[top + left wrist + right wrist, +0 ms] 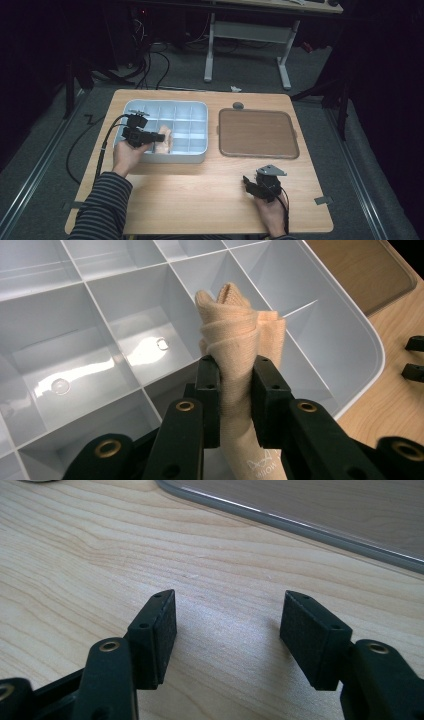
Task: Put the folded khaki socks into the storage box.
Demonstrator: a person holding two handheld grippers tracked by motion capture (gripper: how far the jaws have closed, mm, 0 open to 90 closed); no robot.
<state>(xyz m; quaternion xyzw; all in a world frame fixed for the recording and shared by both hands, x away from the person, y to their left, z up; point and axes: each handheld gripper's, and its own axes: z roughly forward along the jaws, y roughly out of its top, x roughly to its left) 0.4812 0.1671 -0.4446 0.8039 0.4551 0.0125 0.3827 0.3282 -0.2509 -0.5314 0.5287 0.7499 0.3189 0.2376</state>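
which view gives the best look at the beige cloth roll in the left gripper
The left gripper view: the beige cloth roll stands large and sharp, pinched between the left gripper jaws over the grey divided tray. The high view shows it small at the tray's near edge. The right gripper view looks at bare table.

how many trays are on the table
2. The grey divided tray sits on the table's left side, with the left hand-held gripper holding a rolled beige cloth over it; the flat brown tray lies right of it.

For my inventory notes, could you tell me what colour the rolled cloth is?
Pale peach-beige; the rolled cloth shows best in the left gripper view.
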